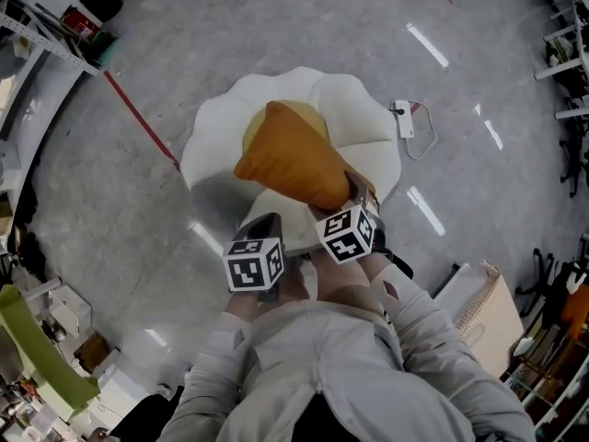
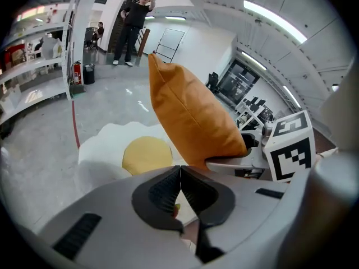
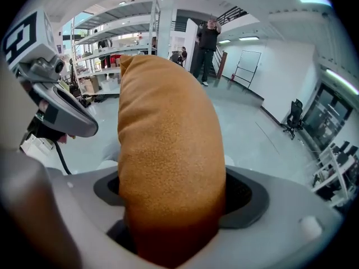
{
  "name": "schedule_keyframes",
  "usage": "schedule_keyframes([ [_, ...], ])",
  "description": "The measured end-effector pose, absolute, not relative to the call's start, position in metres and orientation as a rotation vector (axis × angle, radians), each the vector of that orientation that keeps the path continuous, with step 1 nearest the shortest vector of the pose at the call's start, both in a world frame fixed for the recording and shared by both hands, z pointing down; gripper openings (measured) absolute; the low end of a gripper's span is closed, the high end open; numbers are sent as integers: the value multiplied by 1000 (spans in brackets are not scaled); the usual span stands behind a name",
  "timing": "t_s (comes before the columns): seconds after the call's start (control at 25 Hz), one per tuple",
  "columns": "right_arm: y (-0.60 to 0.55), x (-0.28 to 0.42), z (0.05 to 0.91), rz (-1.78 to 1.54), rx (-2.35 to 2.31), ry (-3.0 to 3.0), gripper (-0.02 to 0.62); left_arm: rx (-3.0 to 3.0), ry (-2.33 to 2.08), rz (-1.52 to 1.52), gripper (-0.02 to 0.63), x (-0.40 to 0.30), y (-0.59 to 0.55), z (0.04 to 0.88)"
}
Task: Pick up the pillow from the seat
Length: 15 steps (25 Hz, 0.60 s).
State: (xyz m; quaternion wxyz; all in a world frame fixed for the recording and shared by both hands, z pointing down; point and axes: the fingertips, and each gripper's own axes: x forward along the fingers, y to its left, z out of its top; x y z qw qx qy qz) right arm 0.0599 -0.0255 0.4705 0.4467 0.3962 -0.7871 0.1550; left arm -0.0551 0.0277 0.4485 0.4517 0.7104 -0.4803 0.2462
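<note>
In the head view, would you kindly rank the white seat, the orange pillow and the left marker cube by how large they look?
1. White seat, largest.
2. Orange pillow, though it is held nearer the camera, which inflates it.
3. Left marker cube, smallest, despite being nearest the camera.

**Pillow (image 1: 296,164) above the seat (image 1: 213,132)**

The pillow hangs over the middle of the seat, its near corner between the 2 jaws of the right gripper (image 1: 355,191). The left gripper (image 1: 267,224) sits just left of the right one, apart from the pillow, over the seat's near edge. On the floor (image 1: 460,81), a taped line (image 1: 138,118) runs left of the seat and a small device with a cable loop (image 1: 403,118) lies just right of it. A basket (image 1: 486,307) stands at near right.
</note>
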Motion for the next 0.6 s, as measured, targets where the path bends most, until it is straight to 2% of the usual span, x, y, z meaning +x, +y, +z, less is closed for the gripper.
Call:
schedule_keyframes([
  [0.6, 19, 76, 411, 510, 1190, -2035, 423, 1878, -1157, 632, 6, -51, 36, 410],
])
